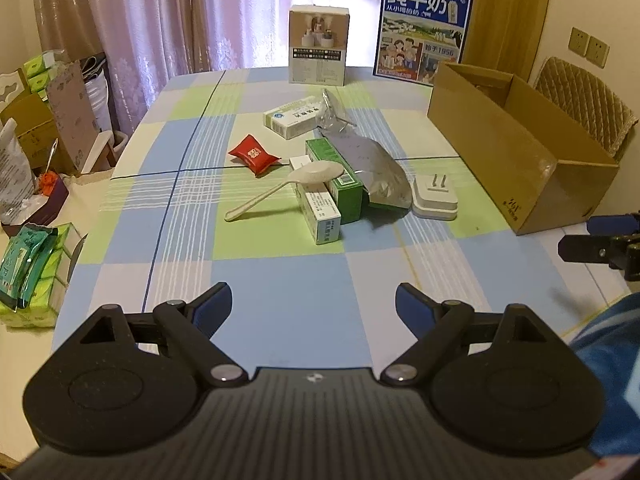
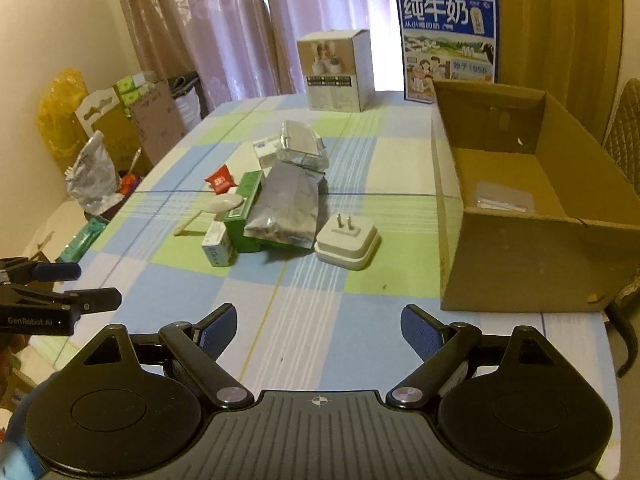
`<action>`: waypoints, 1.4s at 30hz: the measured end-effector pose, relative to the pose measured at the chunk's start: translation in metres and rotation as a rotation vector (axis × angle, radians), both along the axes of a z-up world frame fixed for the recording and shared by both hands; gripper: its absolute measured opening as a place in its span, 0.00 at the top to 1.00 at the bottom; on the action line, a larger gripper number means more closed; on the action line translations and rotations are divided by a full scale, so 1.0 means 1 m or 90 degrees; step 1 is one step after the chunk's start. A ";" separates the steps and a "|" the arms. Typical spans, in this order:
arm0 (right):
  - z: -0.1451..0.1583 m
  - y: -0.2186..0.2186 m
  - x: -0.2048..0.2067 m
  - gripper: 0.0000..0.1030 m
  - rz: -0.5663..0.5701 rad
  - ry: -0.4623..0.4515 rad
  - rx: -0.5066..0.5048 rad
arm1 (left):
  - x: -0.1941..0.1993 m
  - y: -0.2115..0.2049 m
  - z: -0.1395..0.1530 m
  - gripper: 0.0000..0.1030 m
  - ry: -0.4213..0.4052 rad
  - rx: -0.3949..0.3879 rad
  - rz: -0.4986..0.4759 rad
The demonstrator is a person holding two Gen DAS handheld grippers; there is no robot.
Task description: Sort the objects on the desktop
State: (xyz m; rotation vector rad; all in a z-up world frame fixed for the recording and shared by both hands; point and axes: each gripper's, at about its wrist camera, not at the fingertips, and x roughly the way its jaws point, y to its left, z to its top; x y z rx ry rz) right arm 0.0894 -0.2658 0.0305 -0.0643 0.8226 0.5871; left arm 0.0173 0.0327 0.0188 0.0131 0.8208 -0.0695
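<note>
Operator: Fingers status, both units?

Technician: Left gripper (image 1: 314, 304) has its fingers spread wide with nothing between them, only checked cloth of the desk (image 1: 280, 320) below. Right gripper (image 2: 318, 326) is the same: fingers spread, gap empty.

Operator: Location of the items to sort?

Technician: All lie in one cluster ahead of both sets of fingers, well apart from the tips. White spoon (image 1: 280, 188) rests its bowl on a white carton (image 1: 320, 212), ahead of the left fingers. Green carton (image 1: 336, 176) lies just beside that, partly under a silver foil pouch (image 1: 368, 168). Red packet (image 1: 252, 154) sits to the left of the cartons. White plug adapter (image 2: 347, 240), prongs up, stands ahead of the right fingers, just right of the pouch.

Operator: Receptacle?

Technician: Open cardboard box (image 2: 520, 264) stands ahead and right of the right fingers.
</note>
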 end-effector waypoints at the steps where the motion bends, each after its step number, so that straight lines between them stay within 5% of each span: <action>1: -0.002 0.003 0.005 0.16 0.000 0.003 -0.003 | 0.004 0.000 -0.002 0.16 0.002 0.001 0.000; 16: -0.056 0.057 0.088 0.17 -0.027 0.025 -0.039 | 0.085 0.004 -0.044 0.20 0.018 -0.004 0.006; 22: -0.077 0.062 0.107 0.25 -0.041 0.026 -0.039 | 0.118 0.000 -0.062 0.26 0.014 -0.014 -0.001; 36: -0.099 0.077 0.141 0.35 -0.073 0.026 -0.050 | 0.146 -0.006 -0.095 0.68 0.020 0.013 -0.024; 42: -0.101 0.077 0.147 0.35 -0.079 0.024 -0.046 | 0.151 -0.005 -0.100 0.69 0.023 0.022 -0.019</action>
